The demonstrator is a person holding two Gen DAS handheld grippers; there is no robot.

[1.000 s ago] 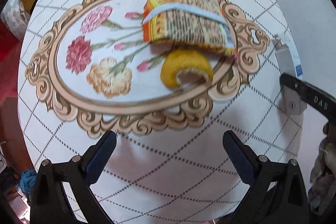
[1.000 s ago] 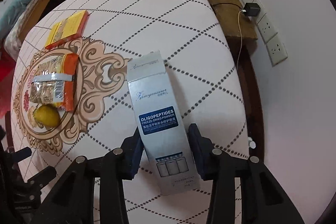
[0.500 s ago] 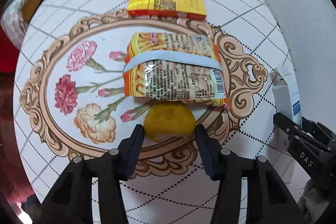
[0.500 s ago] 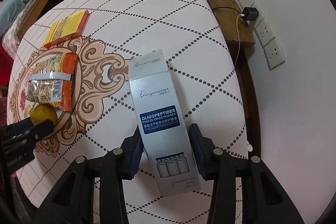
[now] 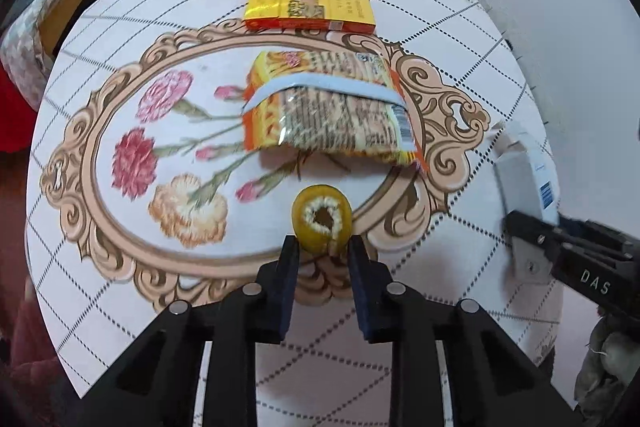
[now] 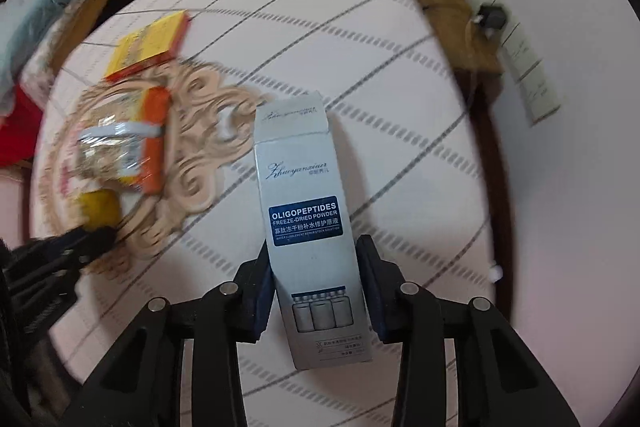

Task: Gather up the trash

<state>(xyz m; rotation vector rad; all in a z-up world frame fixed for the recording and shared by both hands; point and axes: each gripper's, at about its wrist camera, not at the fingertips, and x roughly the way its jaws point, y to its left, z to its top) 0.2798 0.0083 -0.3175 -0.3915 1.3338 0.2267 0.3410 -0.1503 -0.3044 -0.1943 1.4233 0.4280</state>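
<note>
My left gripper [image 5: 322, 259] is shut on a yellow fruit peel [image 5: 322, 218] and holds it just above the table, its hollow white inside facing me. My right gripper [image 6: 314, 291] is shut on a tall silver-grey carton [image 6: 305, 211] with a blue label; that carton also shows at the right of the left wrist view [image 5: 526, 183]. An orange and yellow snack wrapper [image 5: 328, 115] lies beyond the peel. A flat yellow box [image 5: 310, 7] lies farther back.
The round table [image 5: 120, 307] has a white checked cloth with an oval flower print. A wall with sockets [image 6: 524, 67] stands to the right. A bed edge [image 5: 36, 27] and a red cloth [image 6: 20, 119] lie beyond the table on the left.
My left gripper moved up to the peel, closed on it and turned it so the hollow faces the camera. My right gripper kept its hold on the carton and shifted slightly.
</note>
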